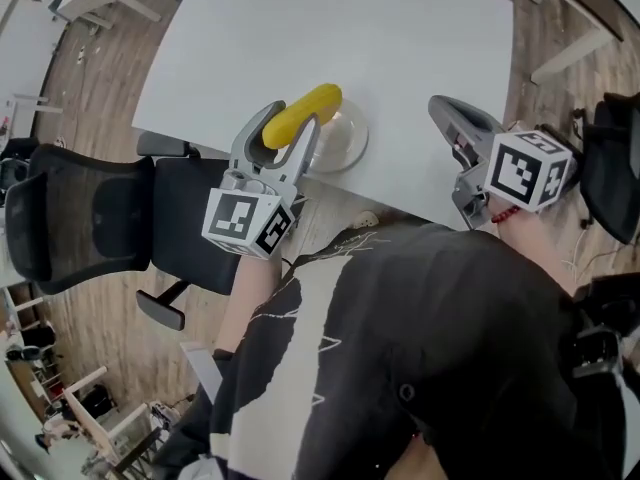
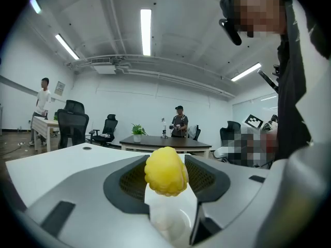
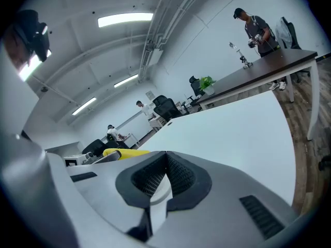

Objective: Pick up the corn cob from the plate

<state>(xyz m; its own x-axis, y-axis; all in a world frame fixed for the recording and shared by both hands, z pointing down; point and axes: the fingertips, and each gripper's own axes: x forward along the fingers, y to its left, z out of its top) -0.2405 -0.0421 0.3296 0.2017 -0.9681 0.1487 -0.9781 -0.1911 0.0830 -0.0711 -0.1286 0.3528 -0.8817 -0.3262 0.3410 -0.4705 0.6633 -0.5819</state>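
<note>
The yellow corn cob (image 1: 302,114) is raised a little above the clear glass plate (image 1: 345,140), which sits on the white table (image 1: 330,28) near its front edge. My left gripper (image 1: 290,121) is shut on the cob, one jaw on each side of its lower half. In the left gripper view the cob's rounded end (image 2: 166,170) fills the gap of the left gripper (image 2: 166,165). My right gripper (image 1: 441,105) hovers over the table right of the plate, shut with nothing in it. In the right gripper view, the right gripper (image 3: 165,158) has its pads meeting, and the corn cob (image 3: 125,152) shows at the left.
A black office chair (image 1: 90,218) stands by the table's front left corner. Wood floor (image 1: 100,88) surrounds the table. Farther off stand a dark table (image 2: 165,142) with a plant, more chairs (image 2: 72,125) and a few people (image 2: 180,122).
</note>
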